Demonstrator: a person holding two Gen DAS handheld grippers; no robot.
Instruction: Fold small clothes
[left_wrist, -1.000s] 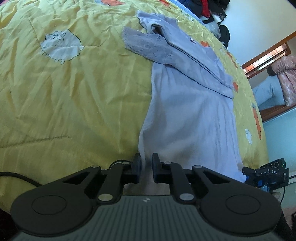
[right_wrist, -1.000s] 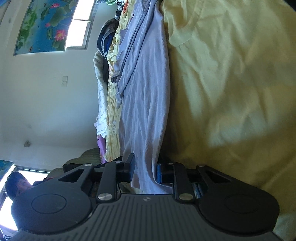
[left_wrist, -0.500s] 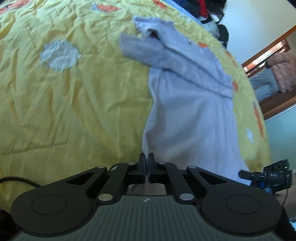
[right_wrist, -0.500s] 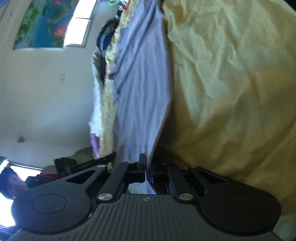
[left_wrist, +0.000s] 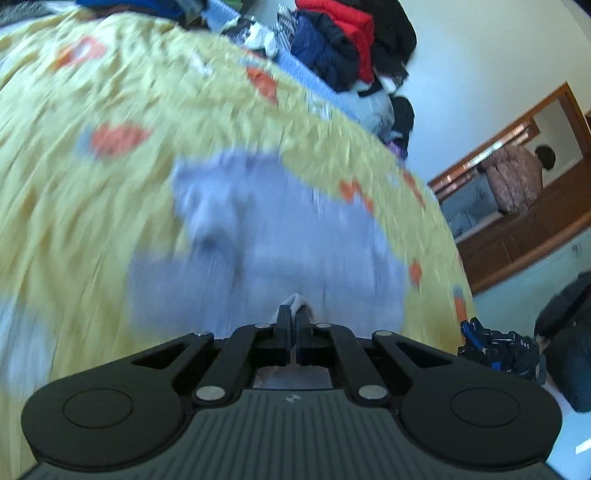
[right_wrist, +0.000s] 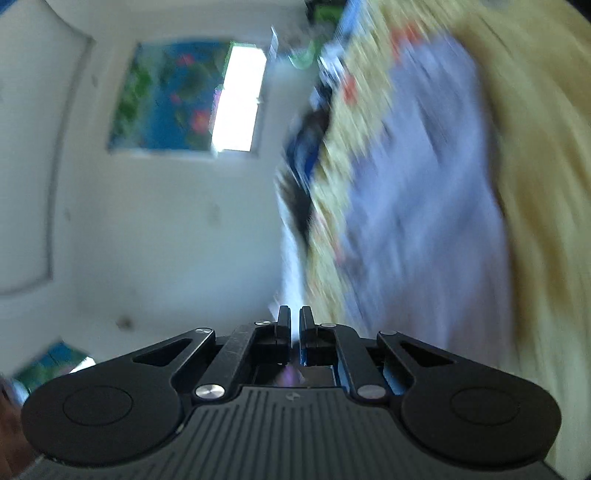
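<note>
A pale lilac garment (left_wrist: 273, 240) lies on the yellow patterned bedspread (left_wrist: 74, 184), blurred by motion. My left gripper (left_wrist: 294, 314) is shut on the garment's near hem; a fold of cloth pokes up between the fingertips. In the right wrist view the garment (right_wrist: 424, 192) runs along the bed at the right. My right gripper (right_wrist: 294, 317) is shut, with a strip of pale cloth showing between the fingers; the frame is blurred.
A pile of dark, red and blue clothes (left_wrist: 332, 40) sits at the far end of the bed. A wooden-framed mirror (left_wrist: 517, 206) is on the right wall. A painting and a window (right_wrist: 192, 96) are on the wall left of the bed.
Both grippers closed on the garment's near hem, then lifted and swung it forward. The views now tilt up and blur, and the garment looks shorter, bunched toward its far end.
</note>
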